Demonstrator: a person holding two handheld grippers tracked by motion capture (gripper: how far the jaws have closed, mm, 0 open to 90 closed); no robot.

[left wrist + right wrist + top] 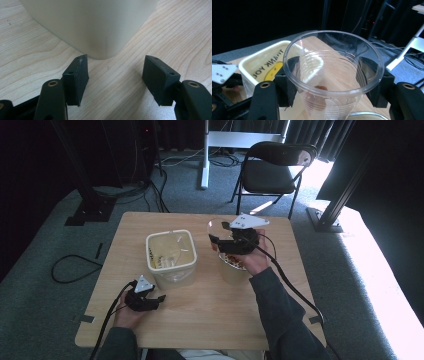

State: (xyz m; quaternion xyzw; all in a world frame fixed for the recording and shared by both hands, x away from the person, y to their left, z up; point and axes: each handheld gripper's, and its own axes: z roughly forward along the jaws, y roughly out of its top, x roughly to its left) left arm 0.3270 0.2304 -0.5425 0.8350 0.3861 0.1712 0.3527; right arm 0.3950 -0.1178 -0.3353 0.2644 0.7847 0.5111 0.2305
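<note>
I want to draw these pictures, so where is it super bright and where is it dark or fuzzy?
High view: sunlight washes the floor at the right to white, while the back corners are black. Left gripper view: even light, with the white tub up close and soft, a shadow under its corner. Right gripper view: dark background, glints on the clear cup.

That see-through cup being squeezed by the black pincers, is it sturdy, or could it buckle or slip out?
The clear plastic cup looks thin-walled and ribbed, so it would probably flex or crumple if the right gripper pressed harder. It holds little beyond a small brownish bit at the bottom, so it is likely very light. Its smooth tapered wall might slide down between the pads.
</note>
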